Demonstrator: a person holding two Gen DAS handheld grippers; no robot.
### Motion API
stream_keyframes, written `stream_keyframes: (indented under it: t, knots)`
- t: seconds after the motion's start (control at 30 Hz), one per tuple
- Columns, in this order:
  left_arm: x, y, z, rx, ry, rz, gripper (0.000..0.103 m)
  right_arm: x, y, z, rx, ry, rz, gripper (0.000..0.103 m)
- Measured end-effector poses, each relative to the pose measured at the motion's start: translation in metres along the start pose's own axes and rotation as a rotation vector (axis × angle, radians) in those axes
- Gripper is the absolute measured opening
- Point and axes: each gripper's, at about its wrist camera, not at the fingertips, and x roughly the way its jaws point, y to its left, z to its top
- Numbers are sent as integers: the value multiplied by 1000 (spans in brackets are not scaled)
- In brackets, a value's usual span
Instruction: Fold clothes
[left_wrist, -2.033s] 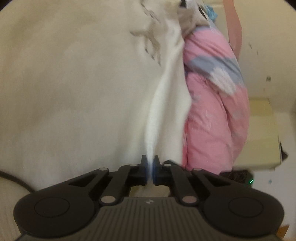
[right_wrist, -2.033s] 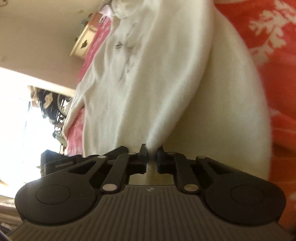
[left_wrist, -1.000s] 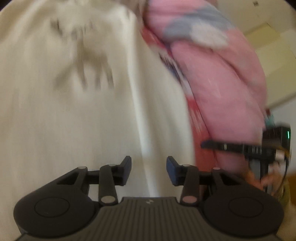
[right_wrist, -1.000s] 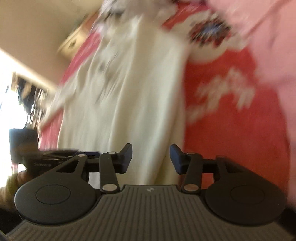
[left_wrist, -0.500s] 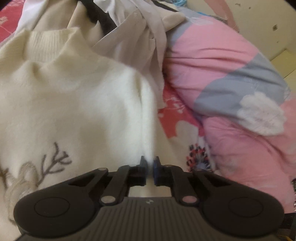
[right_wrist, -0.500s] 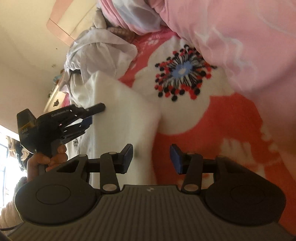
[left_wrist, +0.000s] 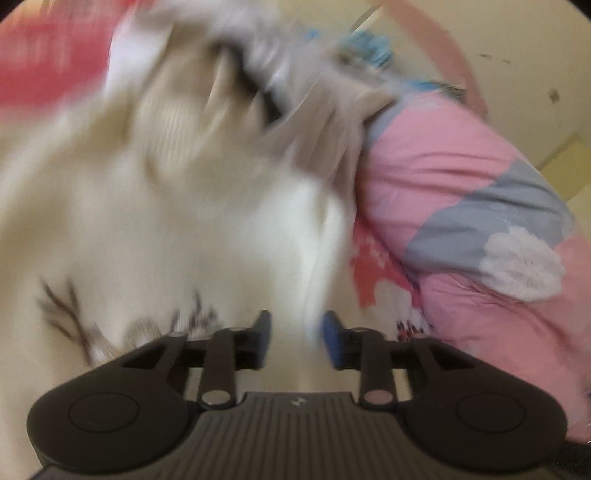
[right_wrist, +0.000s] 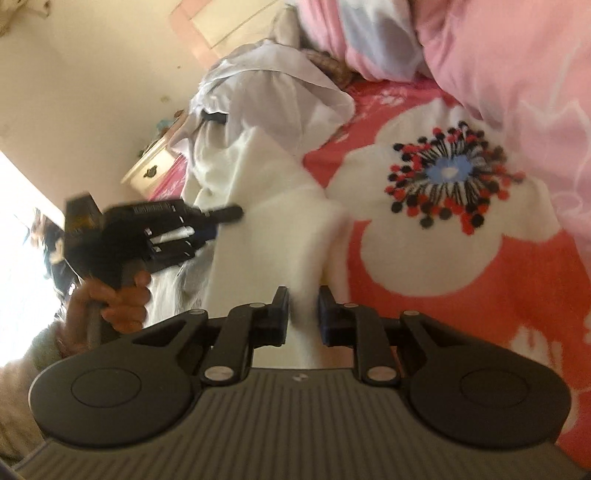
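Right now my left gripper (left_wrist: 296, 334) has its jaws parted, with a blurred fold of the cream sweater (left_wrist: 155, 229) running up between them; I cannot tell whether the cloth touches either pad. My right gripper (right_wrist: 302, 315) has its jaws a little apart too, a white edge of that sweater (right_wrist: 280, 236) passing between them, not pinched as far as I can see. The sweater lies spread on the bed (right_wrist: 461, 273), over the red sheet with big white flowers, its dark branch-like embroidery (left_wrist: 62, 306) close to my left gripper. Beyond its ribbed collar sits a heap of pale grey clothes (left_wrist: 317, 110). A pink and grey quilt (left_wrist: 461, 192) is bunched alongside. In the right wrist view, a hand (right_wrist: 118, 295) grips my left gripper's handle.
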Motion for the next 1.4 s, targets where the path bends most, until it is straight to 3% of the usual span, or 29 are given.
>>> stream_keyframes:
  t: [0.07,0.13,0.2,0.3,0.4,0.47,0.53,0.67,0.8,0.87,0.93,1.0,1.07,1.1,1.23,1.33,1.4]
  knots:
    - [-7,-24,0,74,47,-102,49,1,9,0,-61,-7,-1,29]
    - [2,-48,-3,132,184,-219,52,1,17,0,-122,-13,-2,34]
    - [18,-65,-10,183,310,-274,52,2,29,-2,-202,-21,-8,45]
    - [44,-77,-20,230,430,-239,52,3,56,-13,-399,-35,-43,53]
    - [56,-73,-27,214,480,-193,49,3,72,-25,-542,-38,-70,55]
    - [59,-67,-29,191,486,-187,43,2,76,-30,-587,-39,-68,56]
    - [59,-57,-29,142,475,-197,27,-2,76,-30,-594,-47,-50,56]
    - [57,-38,-30,44,443,-225,22,-25,46,-8,-432,-80,63,57]
    - [49,-26,-33,9,382,-272,21,-29,-4,12,-181,-92,6,56]
    - [46,-23,-35,4,358,-294,21,-17,-15,14,-158,-50,-23,55]
    - [44,-24,-36,14,349,-301,20,1,-23,16,-128,3,4,52]
    - [44,-25,-37,27,343,-304,20,22,-32,17,-83,51,28,44]
    - [43,-26,-38,40,337,-307,20,43,-37,16,-65,91,20,15]
    - [43,-27,-39,46,334,-309,20,47,-39,15,-41,91,21,9]
    - [45,-32,-42,80,331,-306,23,32,-53,12,71,7,14,8]
    - [60,-44,-52,142,341,-279,26,27,-60,11,100,3,11,8]
    - [61,-50,-52,150,338,-282,35,24,-65,10,119,1,9,7]
